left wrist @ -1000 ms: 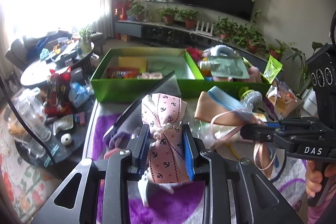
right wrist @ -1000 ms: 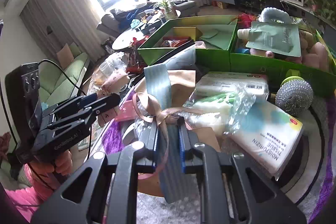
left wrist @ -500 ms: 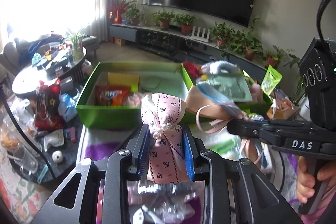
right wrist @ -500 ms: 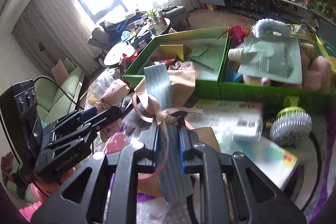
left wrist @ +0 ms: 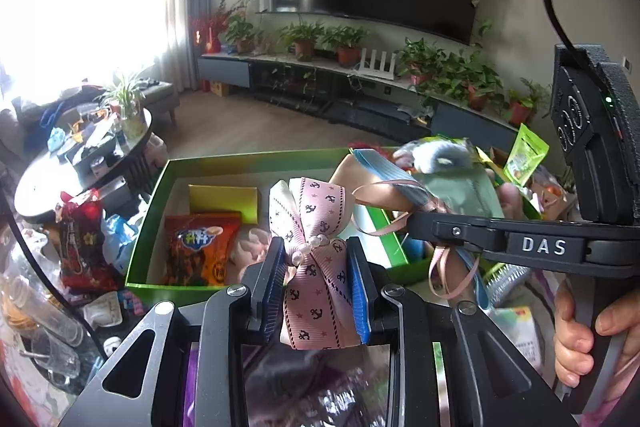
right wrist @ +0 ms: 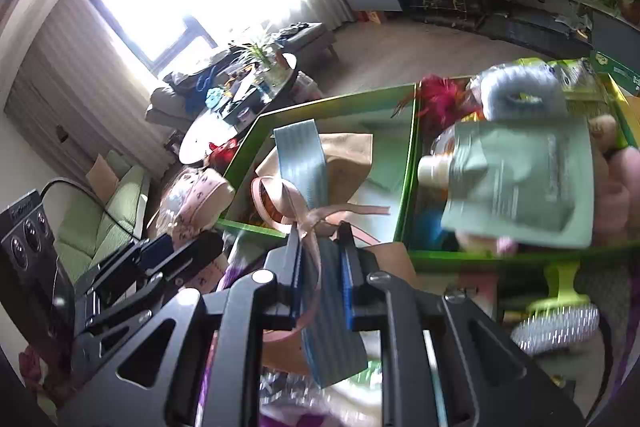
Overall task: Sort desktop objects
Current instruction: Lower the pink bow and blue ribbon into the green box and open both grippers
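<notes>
Carrying two hair bows toward the green box [left wrist: 152,211], judging by the aim. Left gripper [left wrist: 316,281] clamped on the pink bow [left wrist: 316,251], pinched at its knot above the near wall. Right gripper [right wrist: 320,275] clamped on the blue-and-tan bow [right wrist: 316,187]. Next: reach over the open compartment, then spread the jaws.
</notes>
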The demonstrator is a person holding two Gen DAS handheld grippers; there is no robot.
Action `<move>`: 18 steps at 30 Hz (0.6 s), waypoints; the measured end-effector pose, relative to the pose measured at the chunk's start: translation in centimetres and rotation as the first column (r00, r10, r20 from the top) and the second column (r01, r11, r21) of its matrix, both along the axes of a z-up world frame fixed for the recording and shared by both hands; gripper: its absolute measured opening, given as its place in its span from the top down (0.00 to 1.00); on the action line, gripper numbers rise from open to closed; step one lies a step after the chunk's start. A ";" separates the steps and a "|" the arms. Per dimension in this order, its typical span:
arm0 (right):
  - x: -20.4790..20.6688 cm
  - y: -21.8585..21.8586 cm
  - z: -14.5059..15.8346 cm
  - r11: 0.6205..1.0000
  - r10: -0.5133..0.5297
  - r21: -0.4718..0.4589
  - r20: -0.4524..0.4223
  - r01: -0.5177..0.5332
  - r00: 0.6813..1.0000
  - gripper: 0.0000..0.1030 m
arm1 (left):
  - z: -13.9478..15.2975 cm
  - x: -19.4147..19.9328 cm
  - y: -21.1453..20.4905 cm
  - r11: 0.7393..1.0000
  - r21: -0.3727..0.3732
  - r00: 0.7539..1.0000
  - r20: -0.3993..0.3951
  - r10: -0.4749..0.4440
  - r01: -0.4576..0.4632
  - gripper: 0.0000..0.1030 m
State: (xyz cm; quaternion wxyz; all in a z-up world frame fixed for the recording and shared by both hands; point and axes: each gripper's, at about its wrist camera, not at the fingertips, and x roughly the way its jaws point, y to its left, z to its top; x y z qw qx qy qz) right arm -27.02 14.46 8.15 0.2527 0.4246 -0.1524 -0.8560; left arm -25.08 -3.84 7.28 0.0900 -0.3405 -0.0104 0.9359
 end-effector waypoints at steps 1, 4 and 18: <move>-0.5 -0.1 -0.1 1.000 -0.004 0.003 0.005 0.004 1.000 0.84 | 0.0 -0.4 -0.1 1.000 0.000 1.000 0.004 0.000 0.000 0.72; -2.1 -0.4 -0.2 1.000 -0.022 0.013 0.002 0.022 1.000 0.84 | -0.2 -1.8 -0.1 1.000 -0.006 1.000 0.006 -0.012 0.012 0.72; -7.8 -2.4 -2.9 0.992 -0.126 0.027 0.113 0.123 0.986 0.84 | -2.6 -6.9 -0.3 0.999 -0.028 0.997 0.075 -0.012 0.015 0.72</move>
